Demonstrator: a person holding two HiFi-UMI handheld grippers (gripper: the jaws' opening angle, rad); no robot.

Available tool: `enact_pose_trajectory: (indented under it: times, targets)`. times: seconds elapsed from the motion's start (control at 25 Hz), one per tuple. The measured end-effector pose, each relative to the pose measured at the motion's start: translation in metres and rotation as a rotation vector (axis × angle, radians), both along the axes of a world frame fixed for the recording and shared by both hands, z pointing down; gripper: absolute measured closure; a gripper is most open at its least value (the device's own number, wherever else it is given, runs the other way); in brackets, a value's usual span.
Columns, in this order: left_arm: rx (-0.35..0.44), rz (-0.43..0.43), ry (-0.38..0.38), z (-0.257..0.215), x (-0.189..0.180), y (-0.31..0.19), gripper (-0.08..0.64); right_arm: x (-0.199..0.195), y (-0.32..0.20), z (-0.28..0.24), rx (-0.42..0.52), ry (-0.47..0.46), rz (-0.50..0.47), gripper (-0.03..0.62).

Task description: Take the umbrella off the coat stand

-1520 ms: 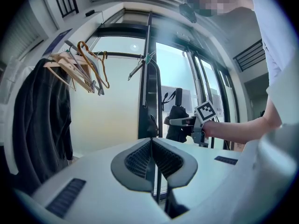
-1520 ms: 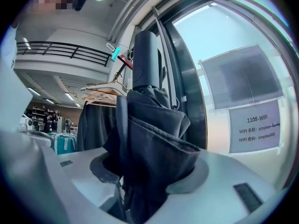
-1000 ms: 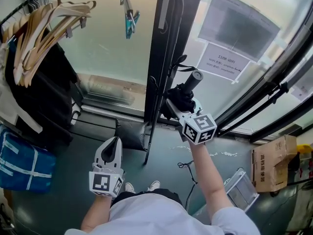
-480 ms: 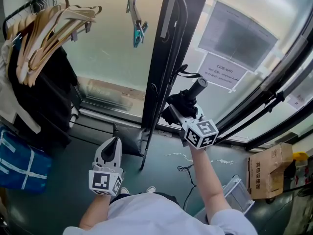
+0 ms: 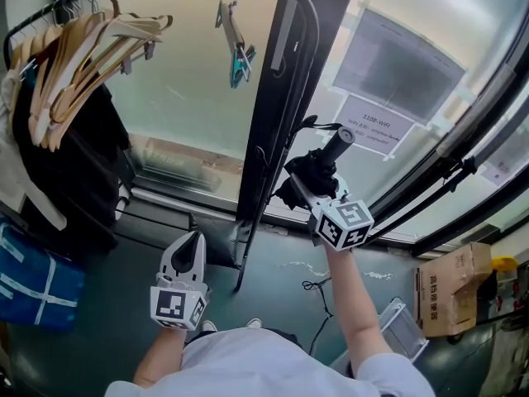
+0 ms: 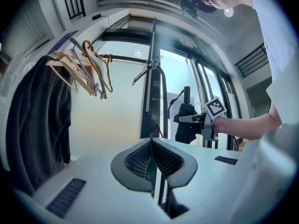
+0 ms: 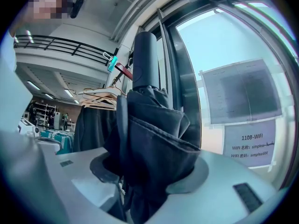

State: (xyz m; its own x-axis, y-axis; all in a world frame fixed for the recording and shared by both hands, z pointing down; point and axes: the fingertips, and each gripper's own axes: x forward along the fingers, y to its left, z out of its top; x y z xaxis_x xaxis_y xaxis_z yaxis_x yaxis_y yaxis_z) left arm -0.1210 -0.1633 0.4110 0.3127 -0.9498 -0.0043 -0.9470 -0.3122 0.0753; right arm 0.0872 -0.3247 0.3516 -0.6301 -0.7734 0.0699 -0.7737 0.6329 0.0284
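A folded black umbrella (image 5: pixel 312 170) stands upright with its round handle (image 5: pixel 338 142) on top, right beside the black coat stand's pole (image 5: pixel 269 122). My right gripper (image 5: pixel 301 185) is shut on its bunched fabric (image 7: pixel 154 134), which fills the space between the jaws in the right gripper view. The thin wrist strap (image 5: pixel 317 125) loops toward the stand; whether it hangs on a hook I cannot tell. My left gripper (image 5: pixel 193 245) hangs lower left, shut and holding nothing (image 6: pixel 152 158). From it I see the umbrella (image 6: pixel 186 121) held beyond.
Wooden hangers (image 5: pixel 91 44) and dark clothes (image 5: pixel 78 164) hang on the curved rail (image 5: pixel 299 11) at left, with a teal clip hanger (image 5: pixel 239 60). A blue bag (image 5: pixel 33 275) sits lower left. A cardboard box (image 5: pixel 456 284) and wire basket (image 5: pixel 388 325) stand on the floor at right. Glass wall with paper notices (image 5: pixel 378 125) behind.
My right gripper has lifted the umbrella slightly beside the stand's pole. The left gripper has stayed where it was.
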Motion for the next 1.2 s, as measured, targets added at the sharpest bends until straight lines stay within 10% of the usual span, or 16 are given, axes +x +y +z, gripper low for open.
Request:
enact_pose_trajectory:
  times: [1.2]
  targets:
    - [0.006, 0.015, -0.02, -0.005, -0.004, 0.007, 0.531, 0.02, -0.005, -0.059, 0.117, -0.013, 0.065, 0.347]
